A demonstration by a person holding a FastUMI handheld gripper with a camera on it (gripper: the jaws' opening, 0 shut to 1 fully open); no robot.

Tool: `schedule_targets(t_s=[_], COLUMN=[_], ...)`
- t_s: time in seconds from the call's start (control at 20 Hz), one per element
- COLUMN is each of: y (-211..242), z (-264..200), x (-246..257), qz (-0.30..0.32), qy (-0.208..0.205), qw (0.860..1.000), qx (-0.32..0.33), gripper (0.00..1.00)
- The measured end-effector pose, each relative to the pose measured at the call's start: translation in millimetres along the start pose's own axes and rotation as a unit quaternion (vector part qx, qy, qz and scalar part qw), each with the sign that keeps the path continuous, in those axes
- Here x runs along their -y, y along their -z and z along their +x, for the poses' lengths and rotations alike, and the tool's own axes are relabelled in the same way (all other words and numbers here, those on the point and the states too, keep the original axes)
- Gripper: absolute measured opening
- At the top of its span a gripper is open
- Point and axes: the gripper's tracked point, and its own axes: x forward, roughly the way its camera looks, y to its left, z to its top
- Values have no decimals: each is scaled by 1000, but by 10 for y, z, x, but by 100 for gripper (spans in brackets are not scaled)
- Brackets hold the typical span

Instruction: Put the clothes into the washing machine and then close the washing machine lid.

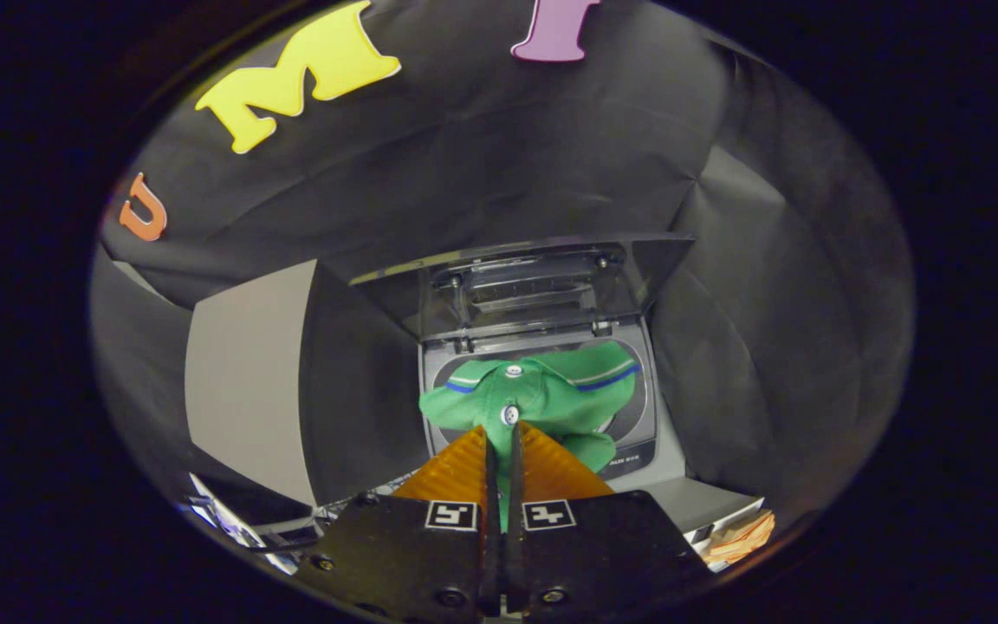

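The tool (503, 433) is closed on the green shirt (542, 394), which hangs over the open washing machine (651, 407); its lid (525, 282) stands up. The shirt hides most of the drum.

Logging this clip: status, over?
Hand-held gripper shut on green polo shirt. Shirt hangs over grey top-loading washing machine opening. Dark hinged lid up. Nothing blocking.

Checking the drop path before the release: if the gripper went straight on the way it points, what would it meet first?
The gripper is shut on the green shirt. Straight ahead lies the washing machine's open drum, probably first; the raised lid stands beyond. Depth is unclear.
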Motion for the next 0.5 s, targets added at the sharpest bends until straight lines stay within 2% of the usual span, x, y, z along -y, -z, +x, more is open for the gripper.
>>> schedule_targets(t_s=[0.3,0.5], y=[-9,-8], z=[269,520], x=[61,150], qz=[-7,-15], qy=[-38,-45], qw=[999,999], qx=[-11,-10], gripper=[6,6])
